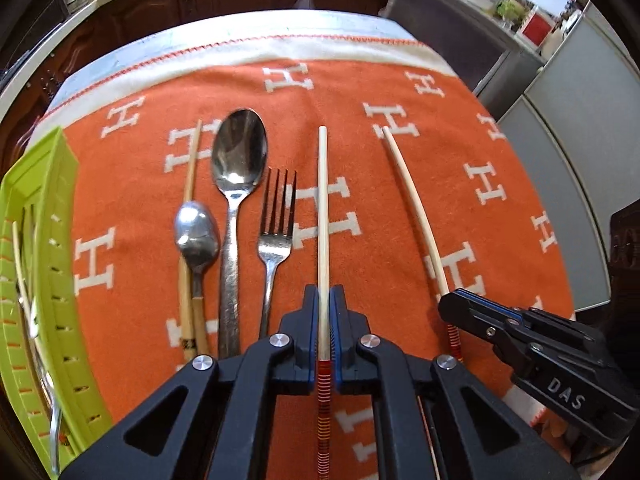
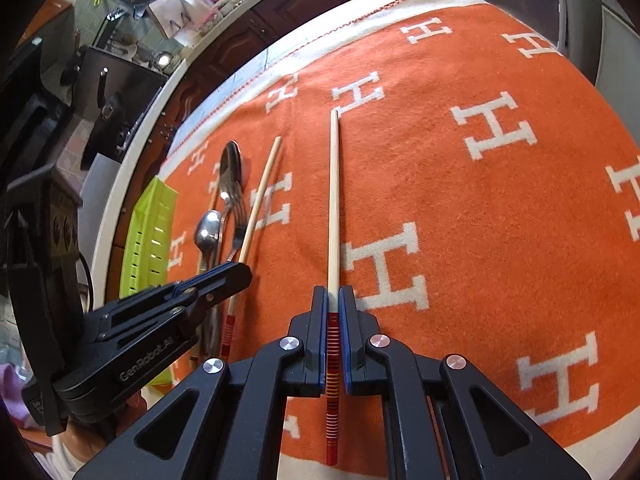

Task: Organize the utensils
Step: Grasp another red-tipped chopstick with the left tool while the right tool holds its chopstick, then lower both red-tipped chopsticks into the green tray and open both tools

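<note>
I have both sets of fingers clamped: my left gripper (image 1: 324,312) is pinched shut on one pale chopstick (image 1: 323,216) just above its red-banded end, and my right gripper (image 2: 333,304) is pinched on its twin (image 2: 333,200) the same way. Both sticks lie near the middle of the orange cloth (image 2: 500,240), pointing toward its far edge. My worry is leverage: gripped so near one end, either stick could pivot or slip as I lift. To the left, the fork (image 1: 276,236) and big spoon (image 1: 236,184) lie close enough to snag on the way to the green tray (image 1: 44,208) at the left edge.
</note>
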A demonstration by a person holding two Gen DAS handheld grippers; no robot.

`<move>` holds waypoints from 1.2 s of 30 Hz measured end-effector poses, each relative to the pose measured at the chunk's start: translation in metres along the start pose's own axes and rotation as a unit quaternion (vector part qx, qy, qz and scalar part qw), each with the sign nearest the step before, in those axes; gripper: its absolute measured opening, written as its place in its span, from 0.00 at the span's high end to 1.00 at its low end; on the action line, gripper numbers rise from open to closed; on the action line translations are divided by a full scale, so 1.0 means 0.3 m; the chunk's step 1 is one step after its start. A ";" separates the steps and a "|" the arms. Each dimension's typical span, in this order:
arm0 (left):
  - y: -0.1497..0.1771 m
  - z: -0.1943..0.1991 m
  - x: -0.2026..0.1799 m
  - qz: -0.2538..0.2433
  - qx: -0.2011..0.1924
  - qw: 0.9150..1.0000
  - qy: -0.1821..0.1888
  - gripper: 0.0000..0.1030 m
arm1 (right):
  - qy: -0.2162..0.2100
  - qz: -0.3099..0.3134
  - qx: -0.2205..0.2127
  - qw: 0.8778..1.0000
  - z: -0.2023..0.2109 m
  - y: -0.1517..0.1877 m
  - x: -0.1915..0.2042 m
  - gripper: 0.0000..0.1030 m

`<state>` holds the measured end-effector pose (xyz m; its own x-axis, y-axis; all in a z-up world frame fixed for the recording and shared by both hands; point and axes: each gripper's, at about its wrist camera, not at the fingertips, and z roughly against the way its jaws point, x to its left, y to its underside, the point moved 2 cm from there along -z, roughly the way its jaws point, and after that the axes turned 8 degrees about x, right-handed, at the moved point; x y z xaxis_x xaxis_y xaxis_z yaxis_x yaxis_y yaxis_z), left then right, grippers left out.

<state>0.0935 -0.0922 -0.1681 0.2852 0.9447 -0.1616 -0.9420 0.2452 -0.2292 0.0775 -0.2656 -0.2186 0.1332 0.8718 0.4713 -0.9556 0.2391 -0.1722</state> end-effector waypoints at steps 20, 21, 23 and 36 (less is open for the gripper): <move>0.192 0.408 0.486 0.120 -0.127 0.983 -0.056 0.97 | -0.029 0.153 0.010 0.988 0.047 0.020 0.570 0.95; 0.202 0.409 0.523 0.128 -0.127 0.982 -0.064 0.97 | -0.030 0.163 0.016 0.986 0.030 0.020 0.615 0.95; 0.219 0.404 0.579 0.142 -0.124 0.980 -0.070 0.97 | -0.029 0.177 0.030 0.983 -0.006 0.025 0.698 0.95; 0.277 0.326 0.744 0.176 -0.116 0.976 -0.060 0.82 | -0.008 0.185 0.116 0.976 -0.321 0.010 0.964 0.94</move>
<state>0.0615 0.1602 -0.1293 -0.0840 0.9839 -0.1579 -0.9087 -0.1407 -0.3931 0.1386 0.0285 -0.1662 -0.2353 0.8728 0.4277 -0.9713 -0.1959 -0.1346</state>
